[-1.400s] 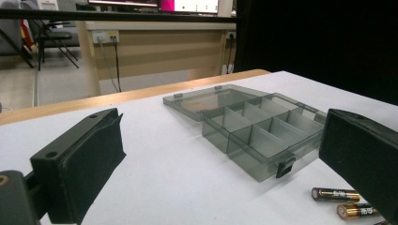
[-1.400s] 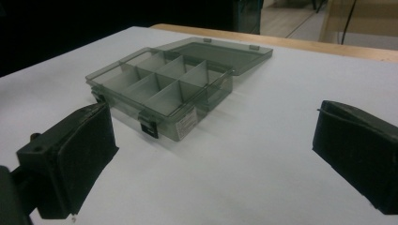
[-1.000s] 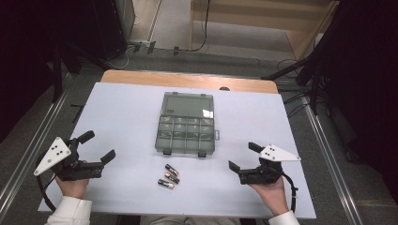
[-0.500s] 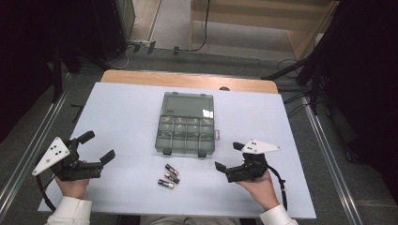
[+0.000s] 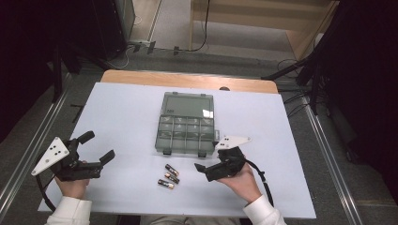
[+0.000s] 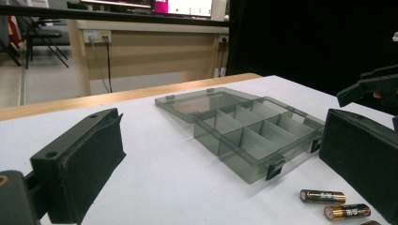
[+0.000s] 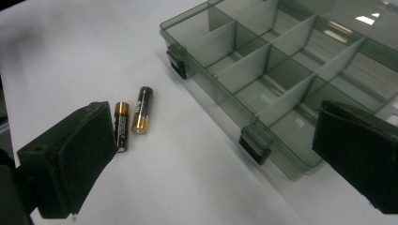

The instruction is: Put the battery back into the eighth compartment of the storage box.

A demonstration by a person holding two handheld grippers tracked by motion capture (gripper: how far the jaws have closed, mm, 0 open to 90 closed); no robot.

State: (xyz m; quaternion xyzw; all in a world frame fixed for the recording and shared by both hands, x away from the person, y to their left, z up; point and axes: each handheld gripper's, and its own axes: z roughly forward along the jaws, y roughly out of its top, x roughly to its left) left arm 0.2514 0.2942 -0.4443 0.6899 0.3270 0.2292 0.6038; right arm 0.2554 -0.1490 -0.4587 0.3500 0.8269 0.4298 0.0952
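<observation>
A smoky transparent compartment box (image 5: 185,124) lies open in the middle of the table, lid folded back and compartments empty. Three AA batteries (image 5: 170,177) lie loose in front of it. My right gripper (image 5: 208,157) is open just right of the batteries, by the box's front right corner. In the right gripper view, two batteries (image 7: 141,110) lie beside the left jaw and the box (image 7: 281,70) lies ahead of the open gripper (image 7: 216,159). My left gripper (image 5: 97,147) rests open at the table's left, holding nothing. The left gripper view shows the box (image 6: 244,126) and batteries (image 6: 322,196).
The white table top (image 5: 126,108) has a wooden strip along its far edge. Metal rails run down both sides of the table. Cables and dark stands sit on the floor beyond. The right gripper (image 6: 371,86) appears at the right edge of the left gripper view.
My right gripper has moved left across the table, from the right side to beside the batteries and the box's front corner. The left gripper has stayed in place.
</observation>
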